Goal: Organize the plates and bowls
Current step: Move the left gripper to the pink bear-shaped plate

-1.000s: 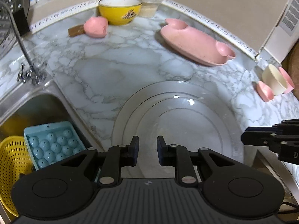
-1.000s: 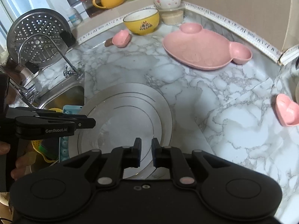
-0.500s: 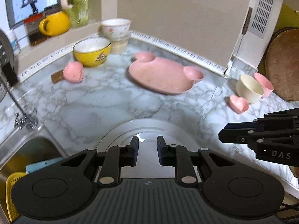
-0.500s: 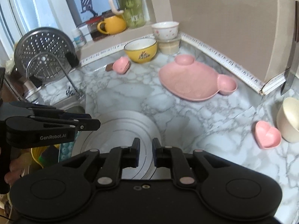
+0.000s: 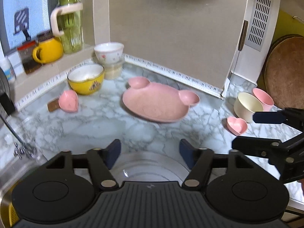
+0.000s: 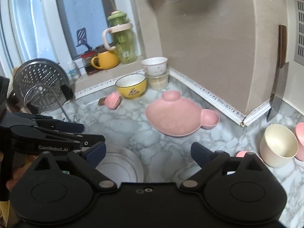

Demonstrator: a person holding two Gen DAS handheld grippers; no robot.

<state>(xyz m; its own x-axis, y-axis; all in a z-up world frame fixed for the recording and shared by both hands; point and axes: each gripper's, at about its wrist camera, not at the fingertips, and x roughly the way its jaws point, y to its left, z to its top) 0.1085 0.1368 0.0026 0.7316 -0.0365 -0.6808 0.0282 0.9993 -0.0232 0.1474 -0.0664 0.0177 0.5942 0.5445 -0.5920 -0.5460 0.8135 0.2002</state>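
At the worktop's left edge, by the sink, the faucet (image 6: 57,102) arcs in front of a perforated steamer tray (image 6: 40,84) propped upright, probably to drain. On the window ledge behind stand a yellow mug (image 5: 48,50) and a green-lidded jug (image 5: 69,22), out of the working area.

Along the back edge sit the pieces not yet sorted: a small pink dish (image 5: 68,101) tipped on its side against a brown block, a yellow bowl (image 5: 85,78) just beside it, and a white floral bowl (image 5: 108,51) resting on a lidded plastic tub, which looks like a stack begun to save room.

At the front edge lies the large glass plate (image 5: 148,166), flat on the marble and directly below the left tongs (image 5: 150,153). Those jaws are opening and nothing is between them; the plate lies beneath them, untouched. It seems to serve as the base for stacking, so it sits where both hands can reach.

Toward the back corner the pink bear-shaped plate (image 5: 157,103) lies flat, well apart from the glass plate; I judge it the likely next piece.

The right tongs (image 6: 148,153) are also opening, spread wide and empty, pointing over bare marble toward that pink plate. Wide jaws suit its broad rim.

At the right edge a cream bowl (image 6: 278,145) lies tipped on its side, touching a pink bowl (image 5: 263,98) behind it, with a pink heart-shaped dish (image 5: 236,125) just in front. A round wooden board (image 5: 285,70) leans against the wall.
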